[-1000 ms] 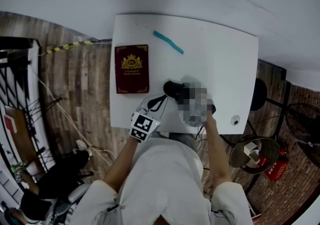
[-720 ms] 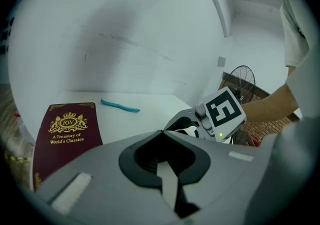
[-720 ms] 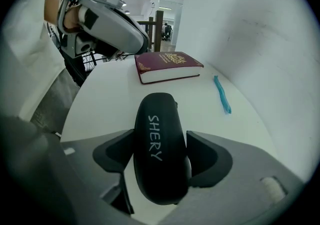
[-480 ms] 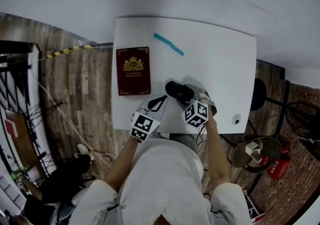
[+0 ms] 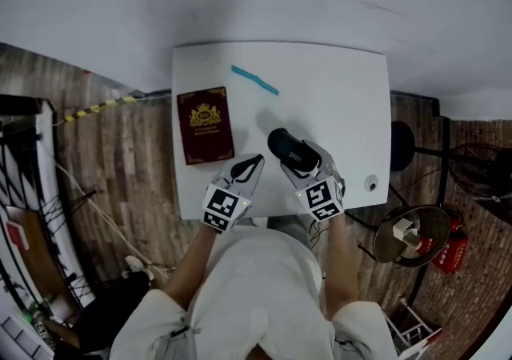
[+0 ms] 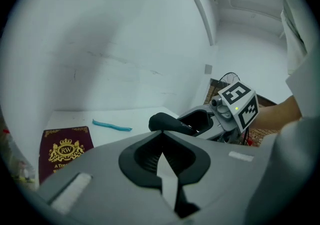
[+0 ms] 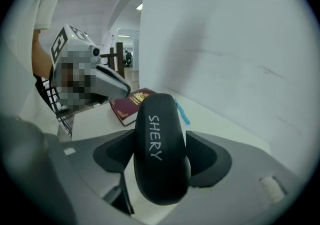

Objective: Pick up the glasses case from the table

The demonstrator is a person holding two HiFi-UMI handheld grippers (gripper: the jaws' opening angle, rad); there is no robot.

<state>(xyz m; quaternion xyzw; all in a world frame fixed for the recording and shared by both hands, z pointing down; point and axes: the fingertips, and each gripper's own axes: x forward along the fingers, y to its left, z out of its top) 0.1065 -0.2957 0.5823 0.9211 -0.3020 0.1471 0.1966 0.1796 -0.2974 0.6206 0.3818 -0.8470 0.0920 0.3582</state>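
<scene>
Smooth rounded glasses case (image 7: 161, 131) clamped in right tool (image 7: 163, 165), jaws just closing, left tool (image 6: 161, 161) pinched together

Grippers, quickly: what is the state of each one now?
Left gripper: shut, holding nothing.
Right gripper: jaws have just been closing; shut on the glasses case.

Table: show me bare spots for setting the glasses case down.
The widest bare patch of the table lies right of the teal stick, reaching the far and right edges. A narrower strip runs between the red booklet and the glasses case. The near edge is crowded: left claw, right claw.
</scene>
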